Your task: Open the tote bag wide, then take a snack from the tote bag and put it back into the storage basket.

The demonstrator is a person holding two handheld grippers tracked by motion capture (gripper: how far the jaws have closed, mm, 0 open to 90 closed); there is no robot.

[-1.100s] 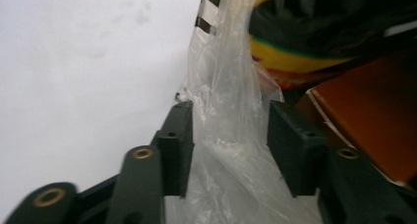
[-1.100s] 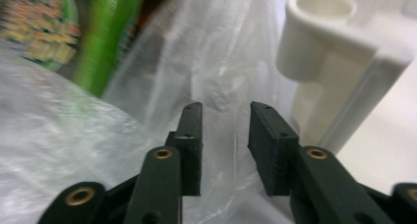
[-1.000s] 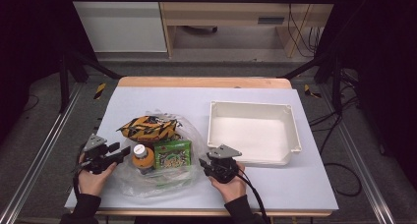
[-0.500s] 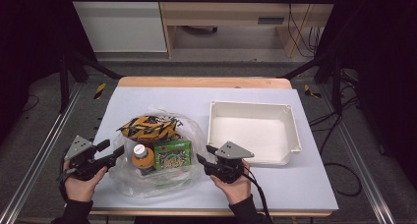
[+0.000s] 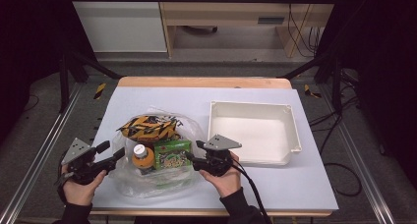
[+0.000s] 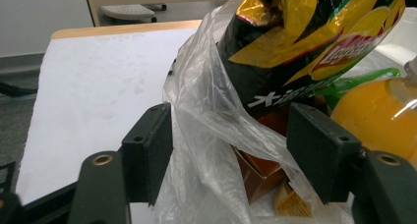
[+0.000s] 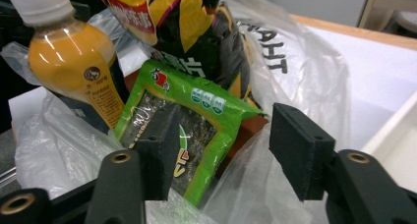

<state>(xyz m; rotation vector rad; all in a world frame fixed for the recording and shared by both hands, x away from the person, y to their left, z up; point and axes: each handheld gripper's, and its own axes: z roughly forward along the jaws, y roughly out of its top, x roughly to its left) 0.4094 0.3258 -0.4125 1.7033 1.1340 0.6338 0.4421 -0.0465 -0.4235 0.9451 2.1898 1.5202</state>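
- Black two-jaw left gripper (image 5: 114,155), held at the table's left front edge, stands spread; its jaws have just been opening, and in the left gripper view a fold of the clear crinkled plastic bag (image 6: 206,135) hangs loose between them, not pinched as far as I can tell.
- Inside that bag, which lies on the white table sheet (image 5: 246,101) left of centre, sit a yellow-and-black foil crisp packet (image 5: 147,126) at the far side, an orange drink bottle with a white cap (image 5: 141,157) and a green flat snack packet (image 5: 172,154) beside it.
- A brown carton edge (image 6: 260,167) shows under the crisp packet in the left gripper view.
- The black right gripper (image 5: 191,154) sits at the bag's right rim, jaws apart and just now widening; the green packet's lower end (image 7: 196,135) and some bag film lie between them, unclamped.
- Right again, a shallow white plastic tray (image 5: 294,130) stands empty, just beside the bag.
- My reading: both tools have let go of the bag's mouth after spreading it, so unpacking is barely begun.
- Next, I'd judge, the right gripper must close on the green packet alone, clear of the film, and carry it to the tray.
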